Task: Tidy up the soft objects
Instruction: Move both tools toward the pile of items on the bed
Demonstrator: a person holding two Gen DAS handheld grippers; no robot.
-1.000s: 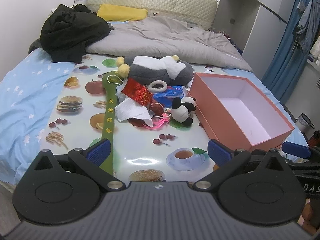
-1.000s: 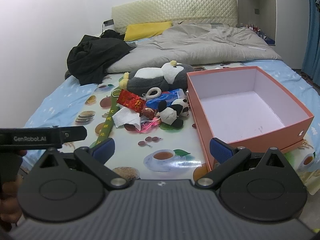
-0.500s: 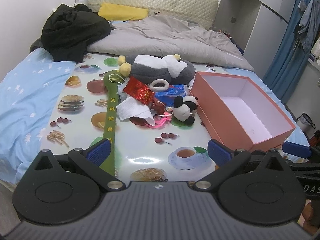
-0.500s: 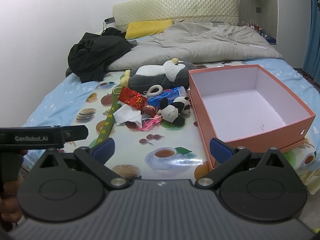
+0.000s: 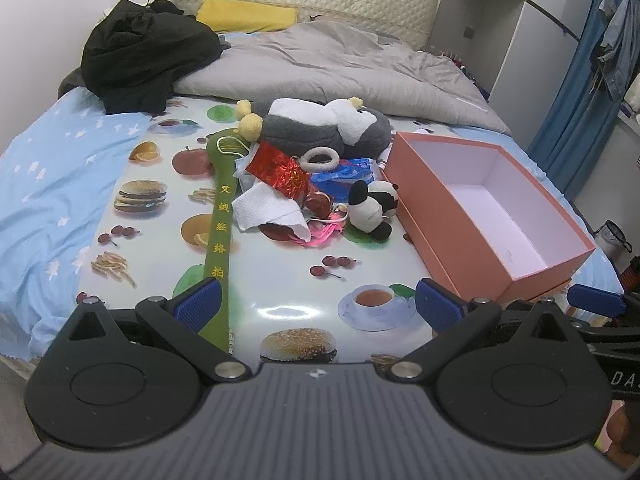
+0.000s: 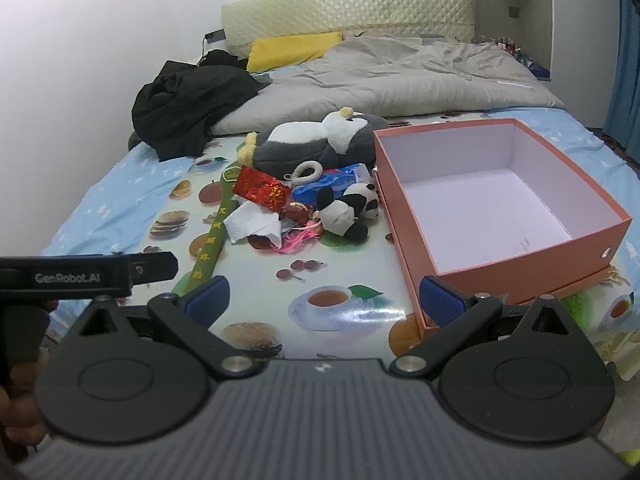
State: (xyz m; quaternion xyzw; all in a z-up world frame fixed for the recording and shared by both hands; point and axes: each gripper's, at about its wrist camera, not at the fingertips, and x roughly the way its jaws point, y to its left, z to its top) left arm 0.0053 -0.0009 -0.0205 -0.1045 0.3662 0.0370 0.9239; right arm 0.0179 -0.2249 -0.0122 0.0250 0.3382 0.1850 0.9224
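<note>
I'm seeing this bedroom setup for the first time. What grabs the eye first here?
The open, empty salmon-pink cardboard box on the right of the food-print mat stands out most. Just left of it lies a jumbled pile: a big grey-and-white plush penguin at the back, a small black-and-white panda plush in front near the box, and a shiny red foil packet among tissue. Both hand-held grippers, left and right, are open in the foreground.

A small black-and-white plush panda (image 5: 370,210) lies on its side just beside the open, empty salmon-pink cardboard box (image 5: 452,240); a large grey-and-white plush penguin (image 5: 324,126) lies behind the clutter.
</note>
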